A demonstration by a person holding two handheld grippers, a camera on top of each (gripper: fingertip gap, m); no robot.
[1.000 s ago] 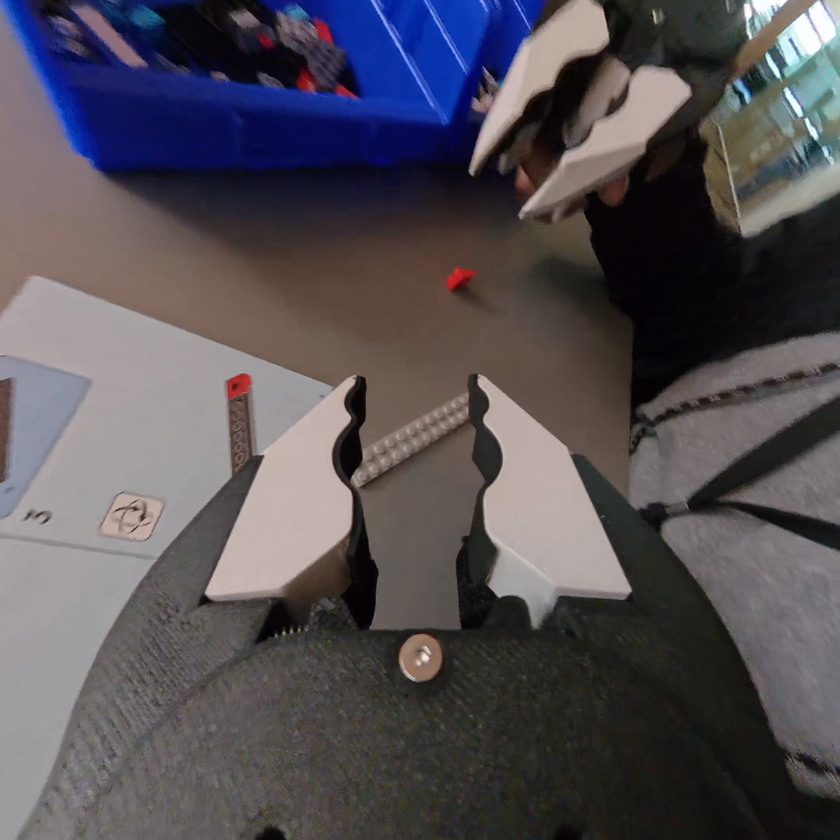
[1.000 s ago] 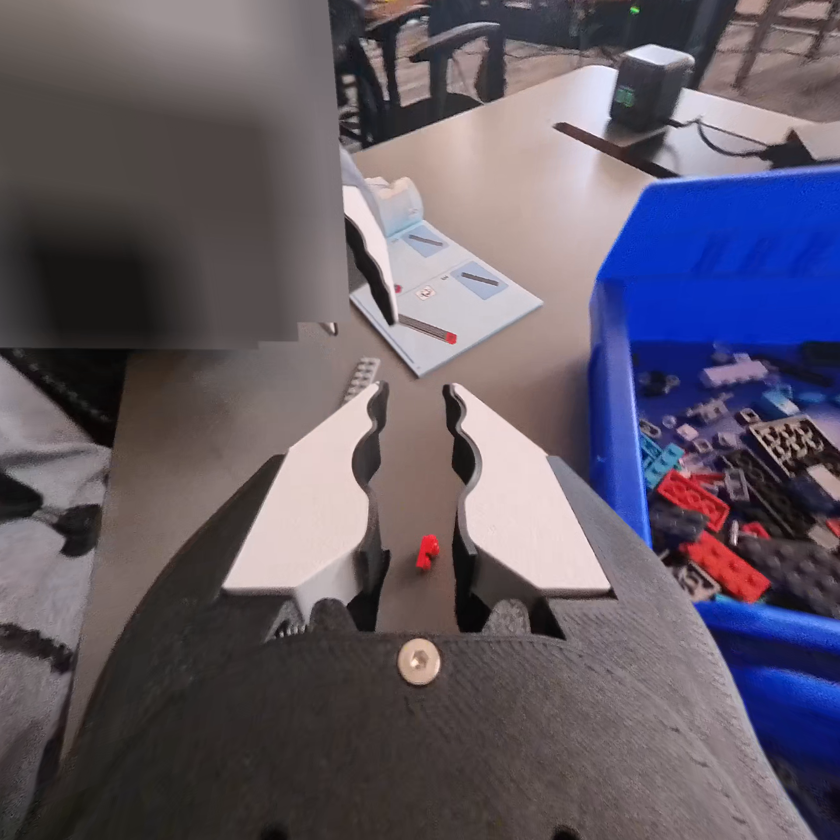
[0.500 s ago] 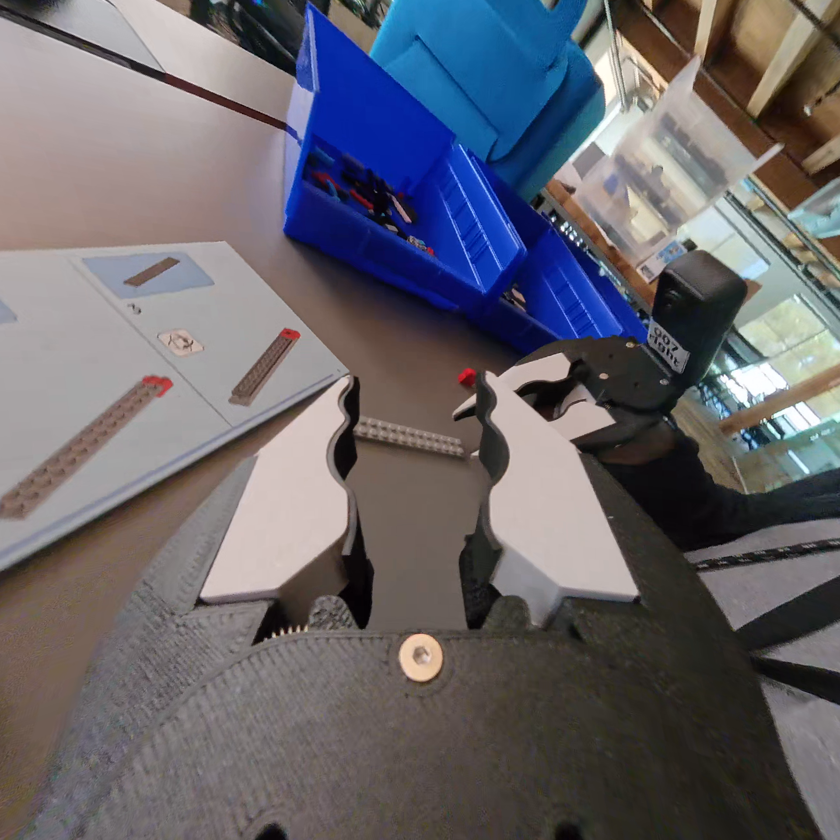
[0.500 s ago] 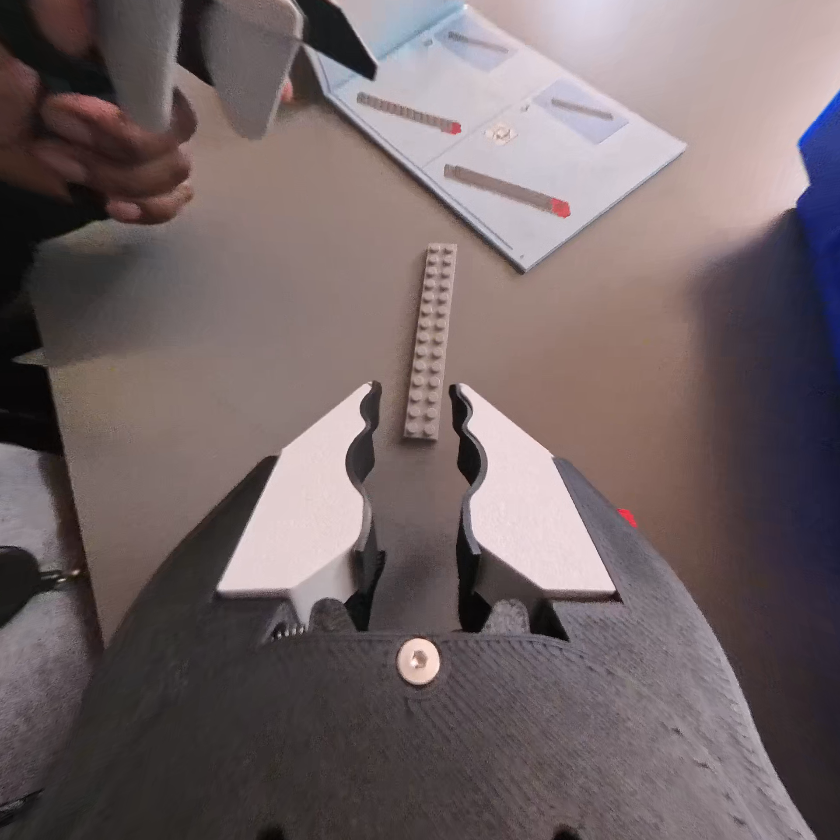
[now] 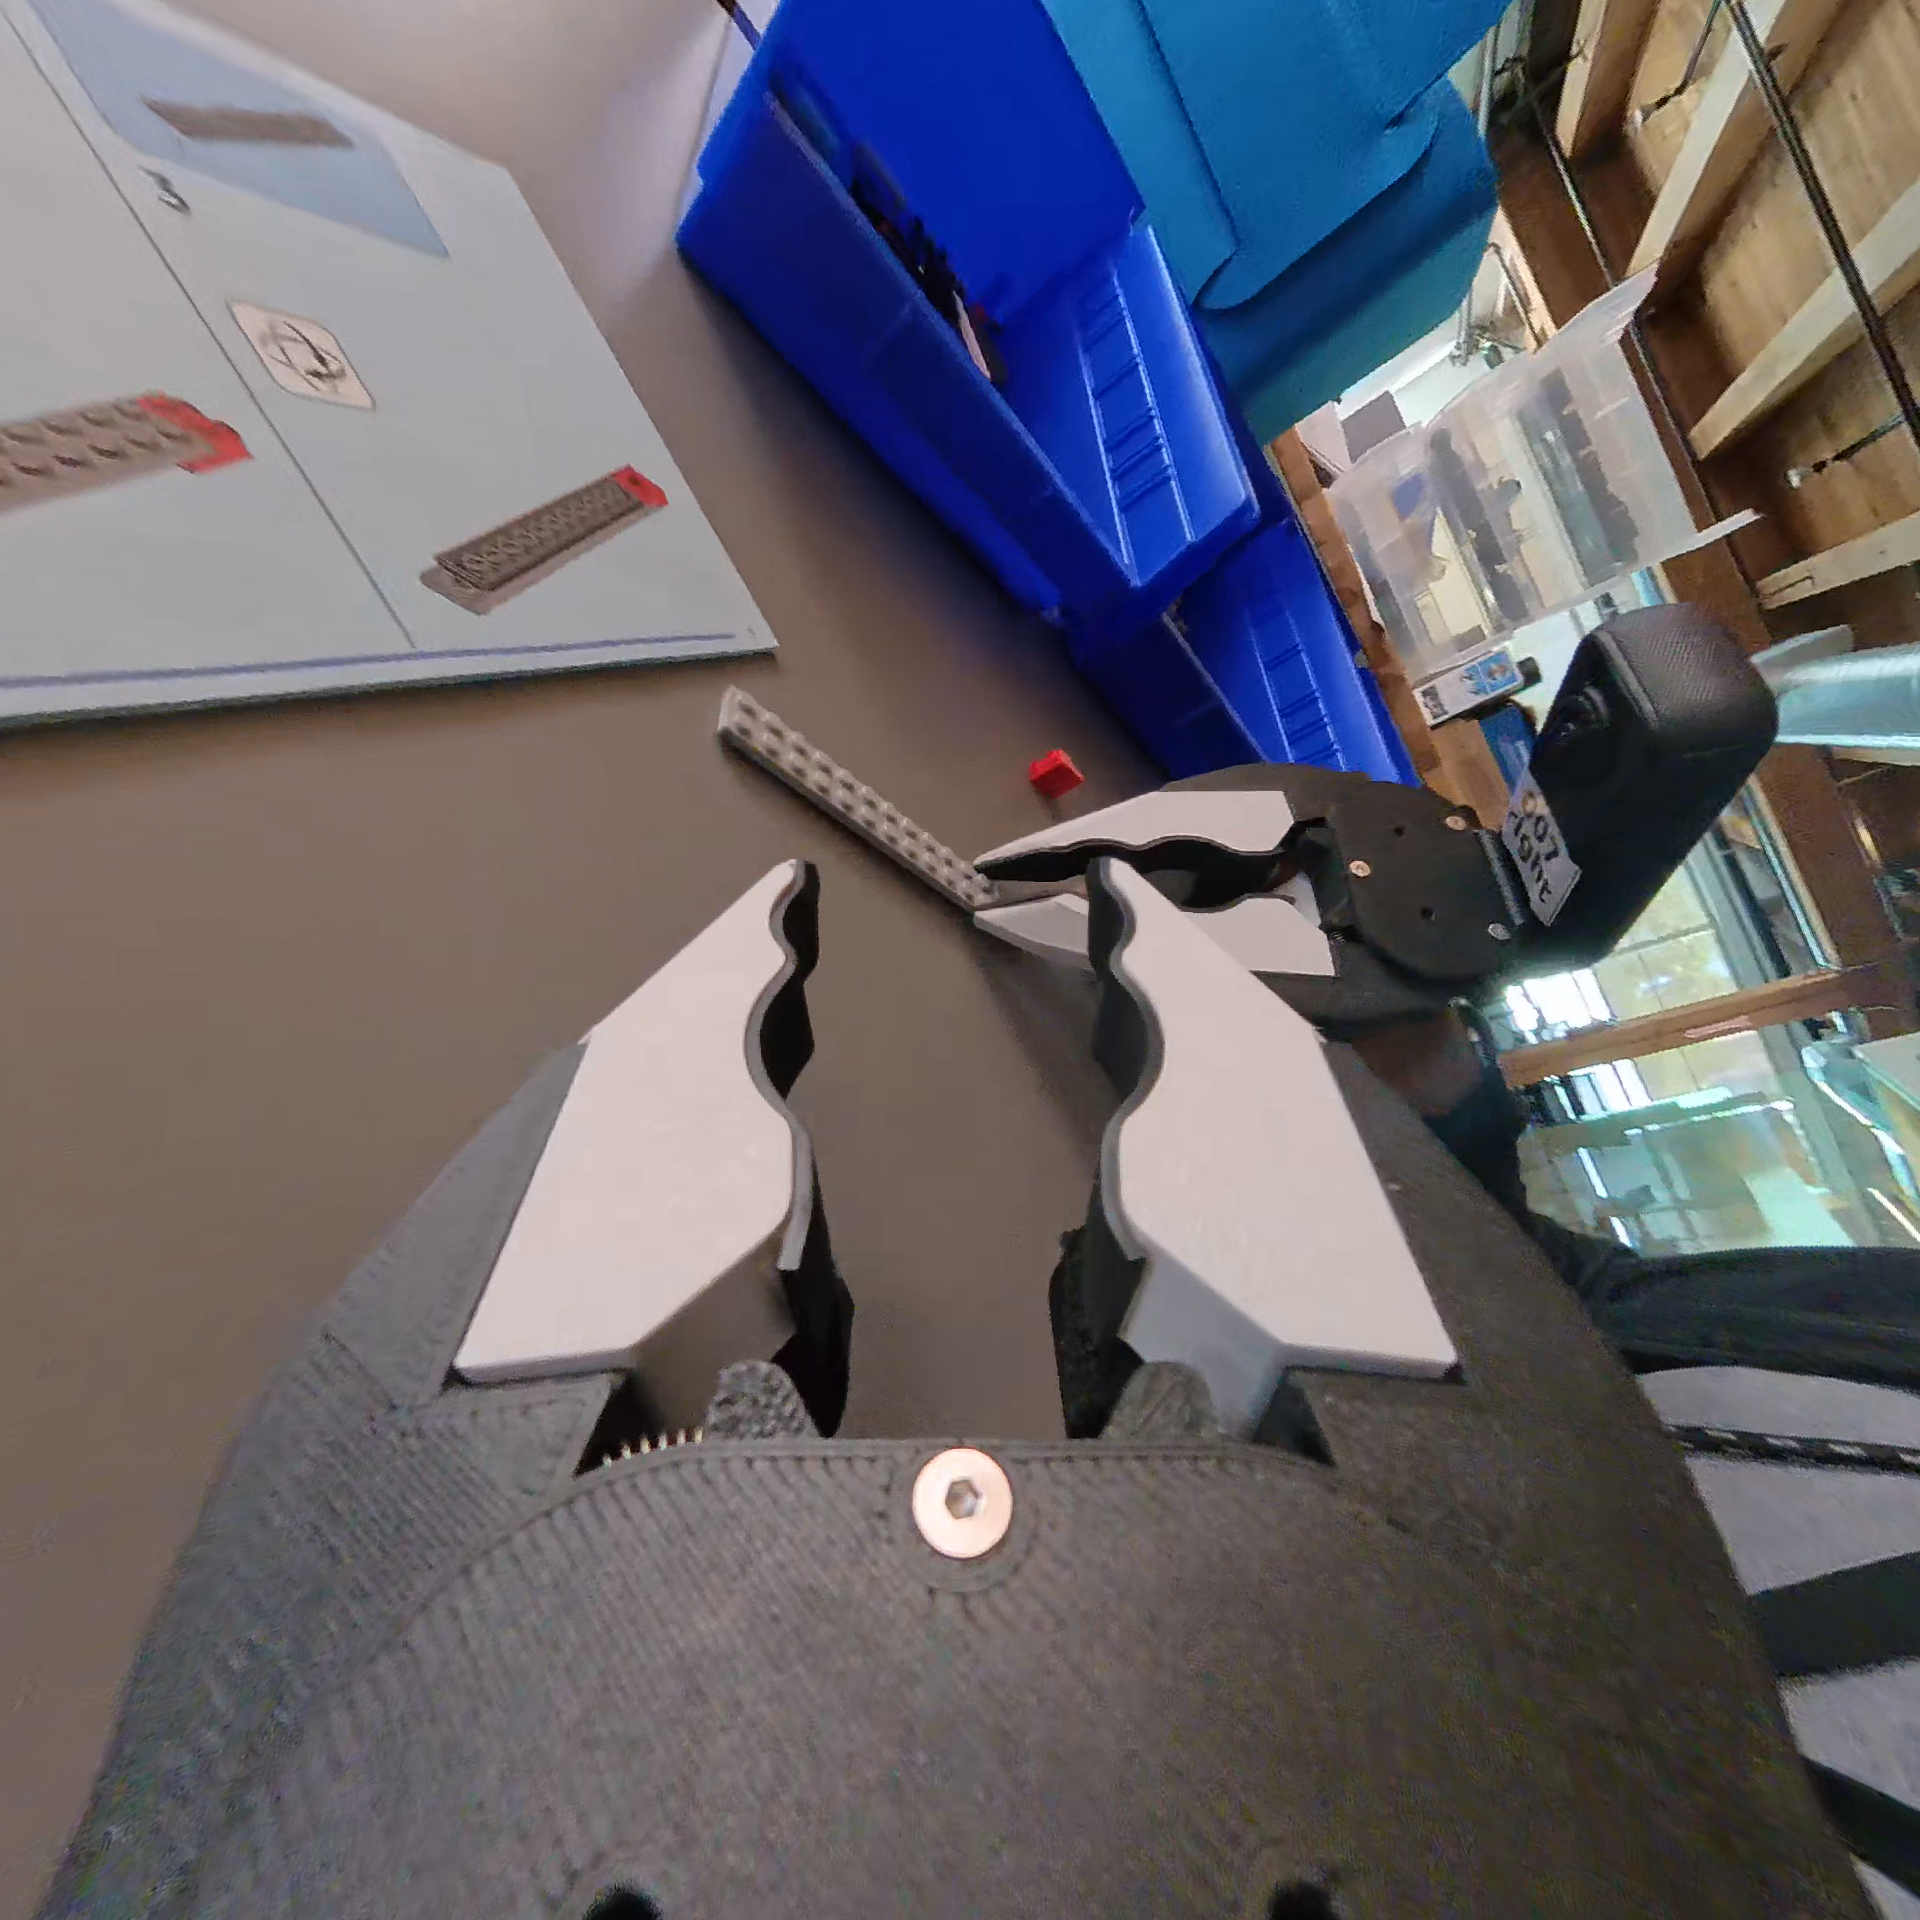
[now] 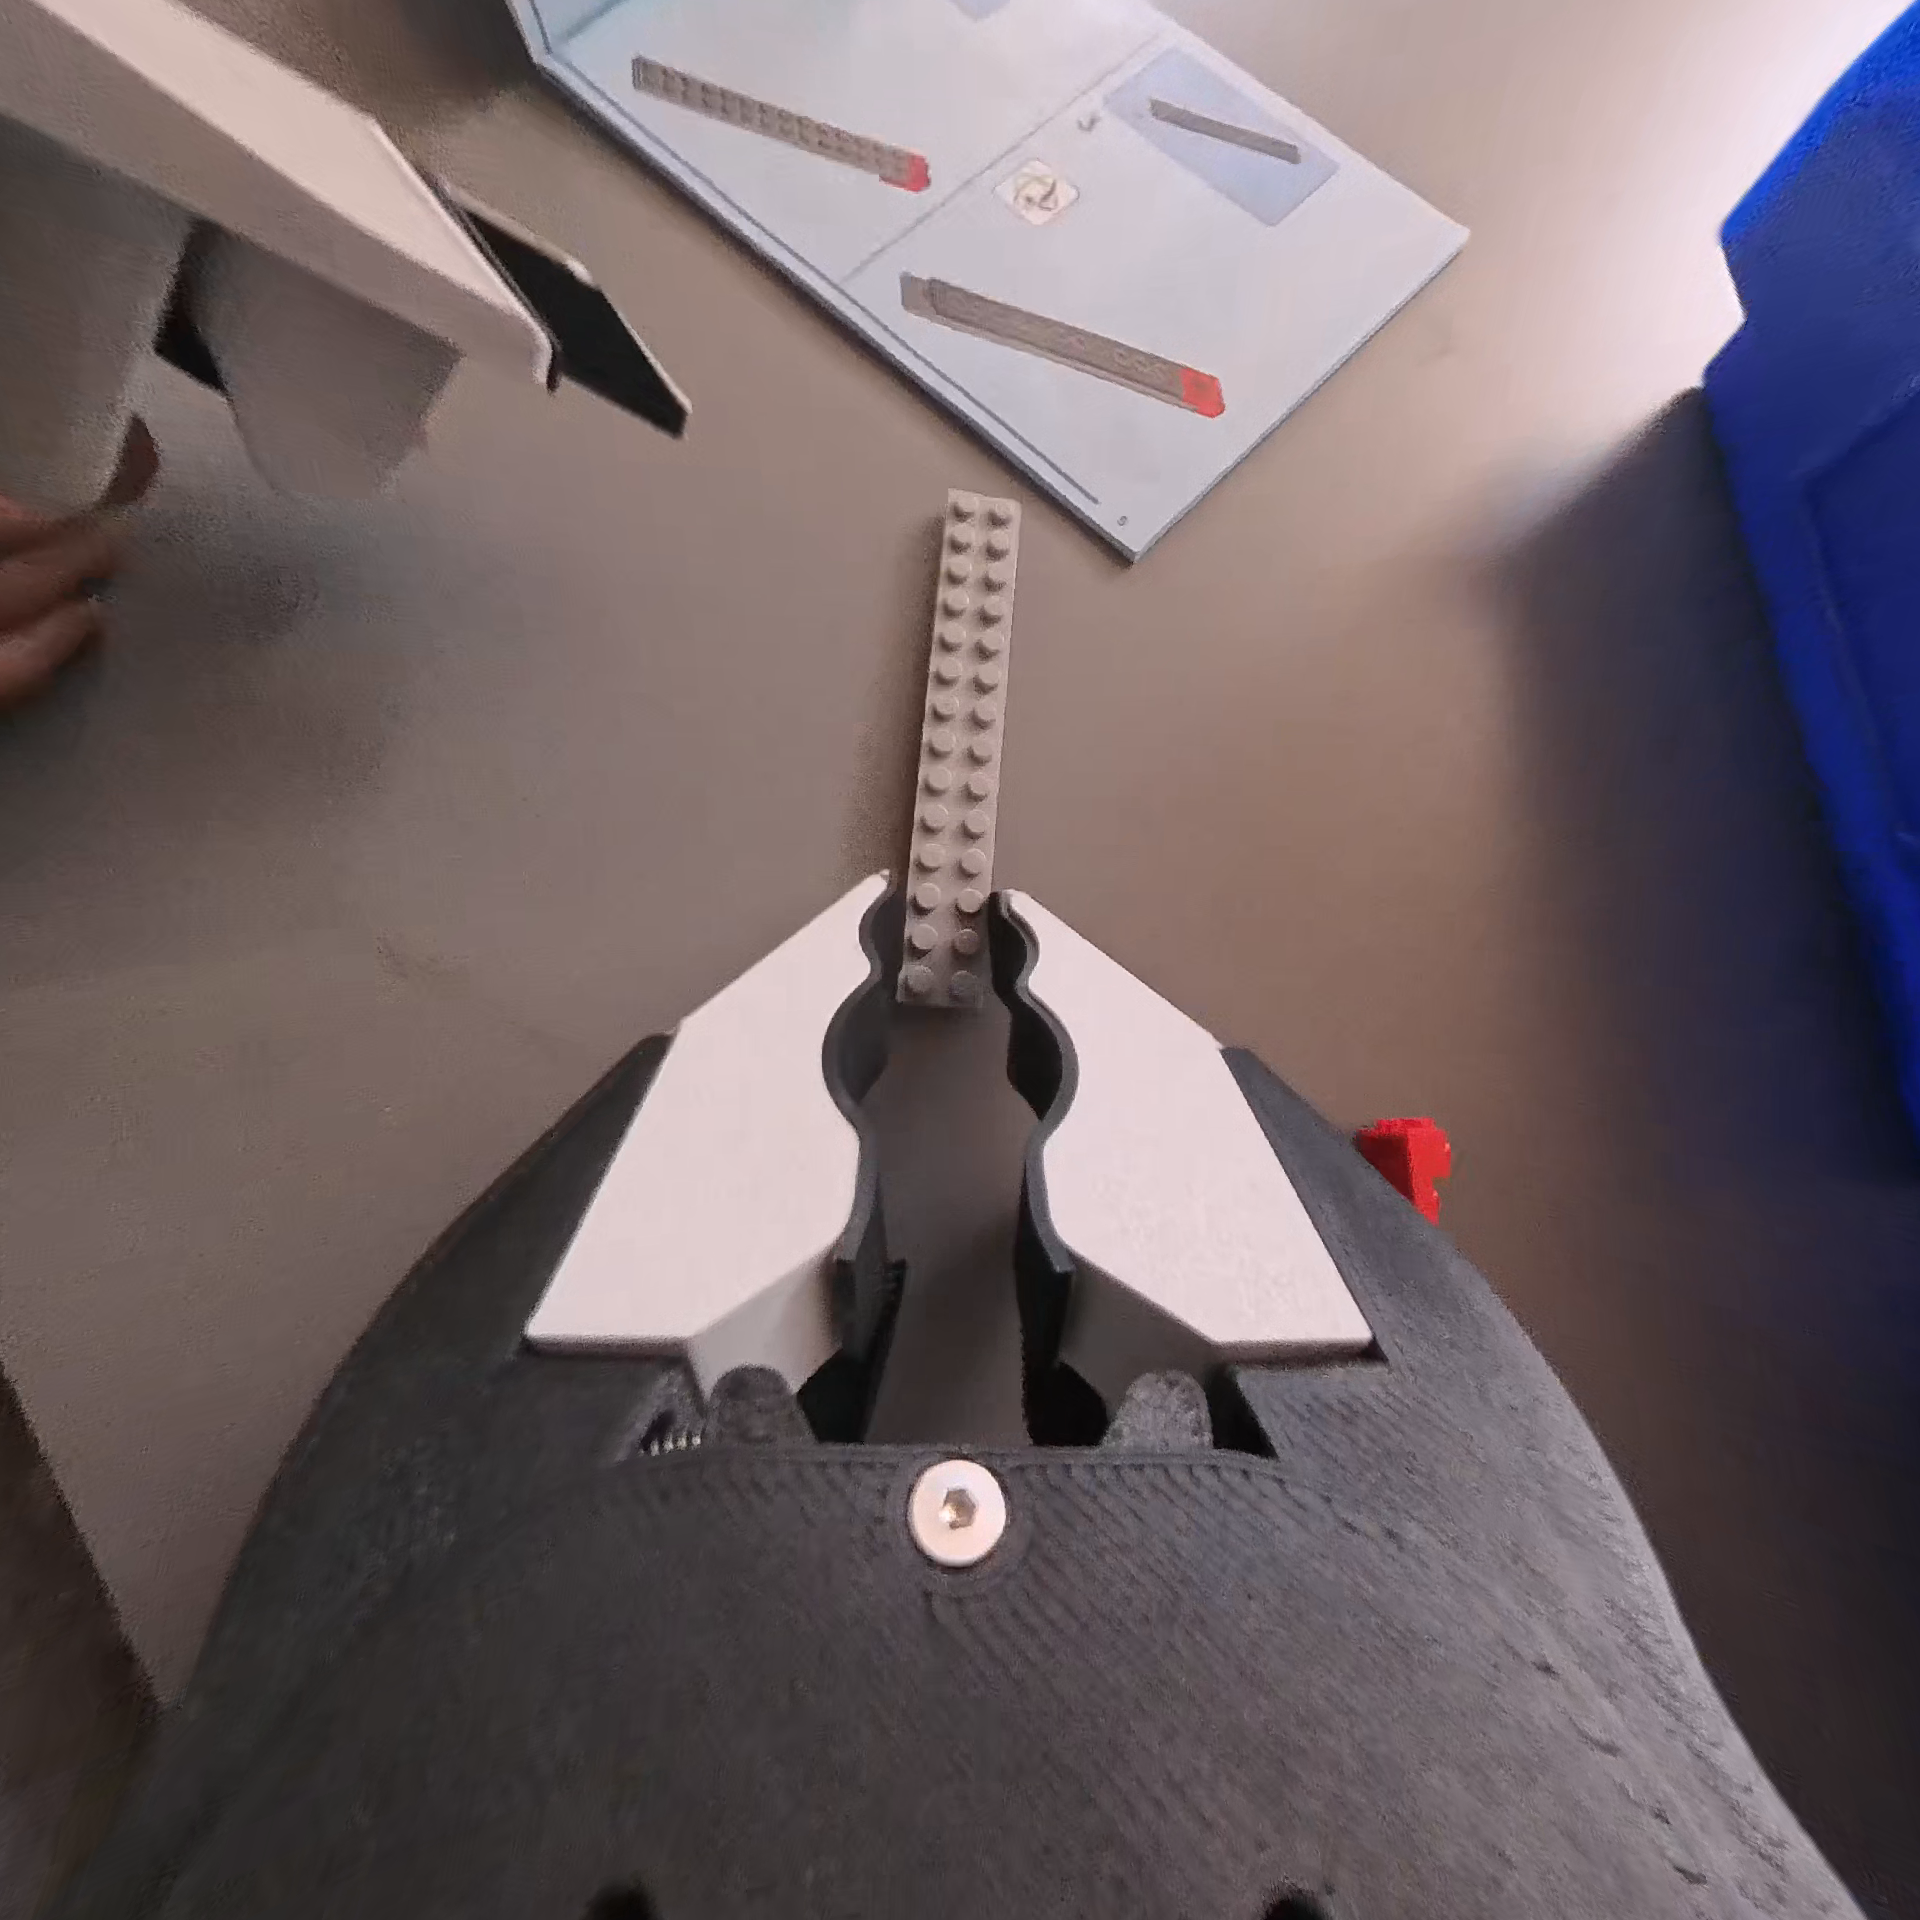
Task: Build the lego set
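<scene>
A long grey studded plate [image 6: 966, 717] lies flat on the brown table, pointing away from me. My right gripper [image 6: 943, 891] is shut on its near end, the fingertips pressing its two long edges. In the left wrist view the plate [image 5: 842, 795] runs diagonally into the right gripper [image 5: 982, 888]. My left gripper [image 5: 951, 873] is open and empty, hovering just short of the plate and beside the right gripper. A small red piece [image 5: 1055, 774] lies loose beyond the plate; it also shows at the right gripper's side [image 6: 1403, 1153].
An open instruction booklet [image 6: 1039, 208] lies past the plate's far end and shows in the left wrist view too [image 5: 312, 416]. Blue bins [image 5: 935, 312] with several loose bricks stand to the right [image 6: 1829, 520]. The left gripper's fingers [image 6: 343, 239] hang at upper left. There is about 9 cm between the tips of the two grippers.
My right gripper moved forward over the plate's near end and its jaws narrowed onto it. My left gripper swung and tilted, staying open; the red piece now lies beside the right gripper.
</scene>
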